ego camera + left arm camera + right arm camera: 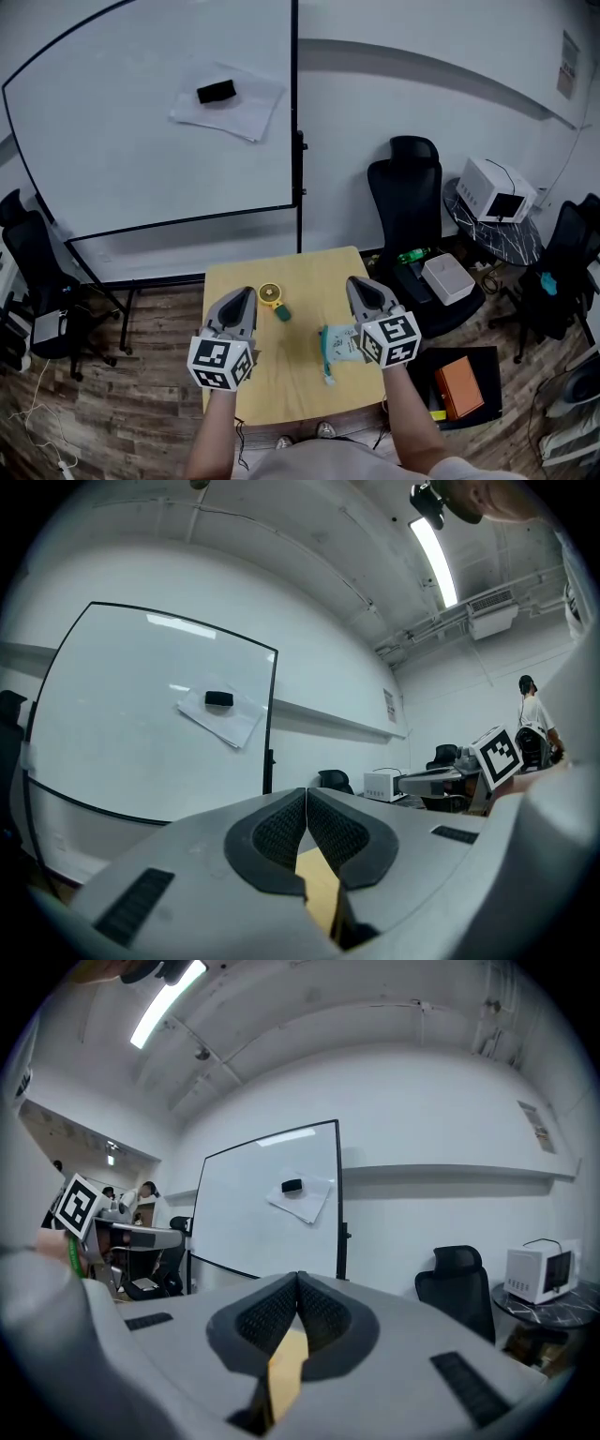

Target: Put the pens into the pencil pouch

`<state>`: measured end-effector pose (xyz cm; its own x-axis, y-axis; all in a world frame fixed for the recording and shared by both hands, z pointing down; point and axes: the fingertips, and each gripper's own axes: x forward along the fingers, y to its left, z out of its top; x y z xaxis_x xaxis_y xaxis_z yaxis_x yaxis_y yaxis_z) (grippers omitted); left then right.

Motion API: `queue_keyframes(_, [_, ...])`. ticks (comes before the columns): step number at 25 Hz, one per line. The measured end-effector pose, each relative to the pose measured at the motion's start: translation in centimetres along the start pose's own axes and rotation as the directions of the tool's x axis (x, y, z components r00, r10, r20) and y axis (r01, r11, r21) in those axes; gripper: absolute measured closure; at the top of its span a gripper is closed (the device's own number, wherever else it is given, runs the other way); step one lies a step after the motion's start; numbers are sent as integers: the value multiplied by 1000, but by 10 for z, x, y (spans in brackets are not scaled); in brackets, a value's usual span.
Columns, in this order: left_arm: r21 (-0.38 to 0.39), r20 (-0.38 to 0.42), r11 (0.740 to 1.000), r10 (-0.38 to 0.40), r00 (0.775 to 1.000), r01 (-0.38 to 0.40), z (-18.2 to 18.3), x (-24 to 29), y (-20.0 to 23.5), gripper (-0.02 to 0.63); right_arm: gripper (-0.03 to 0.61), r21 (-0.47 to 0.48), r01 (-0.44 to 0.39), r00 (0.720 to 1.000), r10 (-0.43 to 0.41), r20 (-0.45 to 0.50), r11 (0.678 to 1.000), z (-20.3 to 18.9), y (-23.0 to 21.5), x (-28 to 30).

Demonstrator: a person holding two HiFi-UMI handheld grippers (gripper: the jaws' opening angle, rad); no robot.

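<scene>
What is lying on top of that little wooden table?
A round yellow thing, a small green thing and a pale pouch. The right claw covers the pouch's right side, and the left claw hides some table. No pens are clearly visible.

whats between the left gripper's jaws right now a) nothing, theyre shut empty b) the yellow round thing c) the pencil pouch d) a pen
A: in the left gripper view the left gripper has its pads pressed together with nothing between them, and the pencil pouch lies on the table.
</scene>
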<state>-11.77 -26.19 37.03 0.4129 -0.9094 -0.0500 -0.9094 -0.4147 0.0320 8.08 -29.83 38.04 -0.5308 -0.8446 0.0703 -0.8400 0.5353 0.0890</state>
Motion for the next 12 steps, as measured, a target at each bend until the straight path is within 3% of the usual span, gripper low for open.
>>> queue_keyframes(12, [0,-7,1000,11,1000,-11,-1,-1,3,598,578,-7,-1,999,1,-35,1000,-7,-3,0])
